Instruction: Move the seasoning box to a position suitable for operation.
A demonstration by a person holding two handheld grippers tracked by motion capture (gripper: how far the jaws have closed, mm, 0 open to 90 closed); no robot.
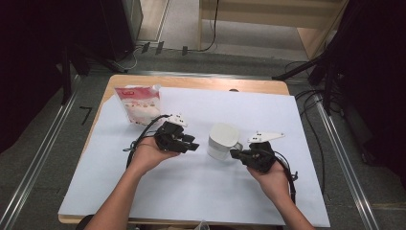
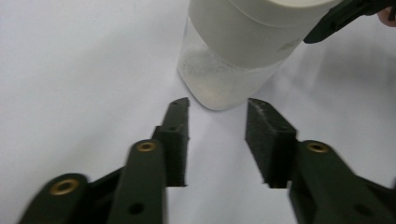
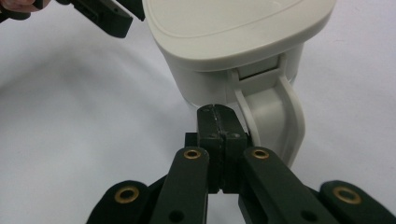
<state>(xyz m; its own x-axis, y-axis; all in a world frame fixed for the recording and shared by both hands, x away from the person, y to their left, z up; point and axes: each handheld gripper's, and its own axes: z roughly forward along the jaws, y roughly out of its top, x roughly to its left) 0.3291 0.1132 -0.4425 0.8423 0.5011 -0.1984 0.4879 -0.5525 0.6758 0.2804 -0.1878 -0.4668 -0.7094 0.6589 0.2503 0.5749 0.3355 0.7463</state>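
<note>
Presently: two grippers flank white jug (image 1: 222, 141) at table (image 1: 268, 86) centre.
Left gripper (image 1: 192, 145), at jug's 9 o'clock, jaws apart w/ nothing between, just short of jug. Right gripper (image 1: 235, 154), at jug's 4 o'clock, jaws clenched together, empty, tips beside handle (image 3: 275, 121).

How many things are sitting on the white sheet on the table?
2. A white lidded jug stands near the middle, between the two grippers. A bag with a red label lies at the sheet's far left corner, partly off it.
</note>
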